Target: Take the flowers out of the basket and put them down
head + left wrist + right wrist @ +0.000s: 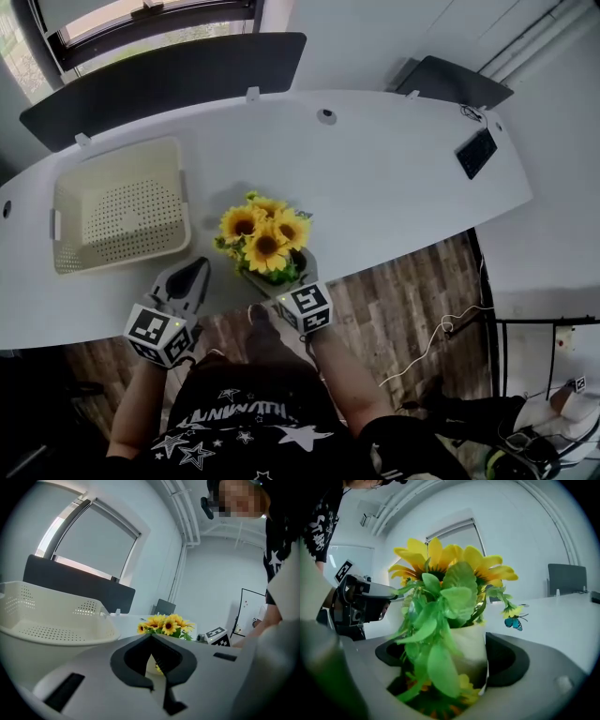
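Note:
A bunch of yellow sunflowers (264, 234) in a small white pot (471, 651) stands on the white table (394, 187) near its front edge. My right gripper (278, 274) reaches in from the edge, jaws wide around the pot and shut on it. Green leaves hide the left pad; the right pad lies against the pot's side. The cream perforated basket (66, 202) sits empty at the left. My left gripper (195, 272) hovers shut and empty at the table edge, between basket and flowers. From it I see the sunflowers (165, 624) ahead and the basket (56, 637) at left.
A black tablet (476, 152) lies at the table's far right. A dark partition panel (169, 80) lines the back edge. A small blue butterfly ornament (513, 622) hangs from the bouquet. The person's legs are right below the table's front edge.

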A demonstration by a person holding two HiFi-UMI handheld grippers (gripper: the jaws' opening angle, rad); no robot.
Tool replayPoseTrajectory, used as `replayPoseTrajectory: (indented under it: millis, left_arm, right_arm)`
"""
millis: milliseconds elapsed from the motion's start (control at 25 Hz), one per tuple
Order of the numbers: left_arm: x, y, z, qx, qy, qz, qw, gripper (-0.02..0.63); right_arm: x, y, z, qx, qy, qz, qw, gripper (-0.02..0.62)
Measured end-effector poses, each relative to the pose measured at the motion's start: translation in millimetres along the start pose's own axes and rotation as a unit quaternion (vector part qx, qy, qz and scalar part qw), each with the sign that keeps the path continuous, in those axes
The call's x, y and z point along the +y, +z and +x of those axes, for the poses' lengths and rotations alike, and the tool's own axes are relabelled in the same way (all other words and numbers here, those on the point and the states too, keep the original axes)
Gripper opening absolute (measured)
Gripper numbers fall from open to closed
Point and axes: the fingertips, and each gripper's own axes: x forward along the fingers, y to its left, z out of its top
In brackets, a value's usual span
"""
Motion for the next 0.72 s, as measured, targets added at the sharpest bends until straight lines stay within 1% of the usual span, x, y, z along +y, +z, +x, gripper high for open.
replayPoseTrajectory:
  millis: [200, 480, 600, 720]
  left_arm:
    - [0.8, -9.9, 1.1, 0.012, 0.003, -0.007, 0.9999, 0.009]
    - [-3.4, -18.2, 3.9, 0.029, 0.000, -0.007, 0.9995, 0.009]
    - [-3.9, -19.0, 4.2, 0.030, 0.001, -0.010, 0.9995, 0.009]
    - [-0.2, -17.9, 0.7, 0.022, 0.002, -0.004, 0.9997, 0.009]
  right_arm:
    - [-4.3, -11.3, 0.9, 0.022, -0.002, 0.010, 1.000, 0.486]
    - [-19.1, -24.4, 14.0, 0.048, -0.028, 0.001, 0.998, 0.467]
    - [-18.8, -21.7, 17.3, 0.037, -0.027, 0.005, 0.999, 0.469]
    - [-16.5, -12.1, 13.7, 0.009, -0.030, 0.026, 0.999, 0.471]
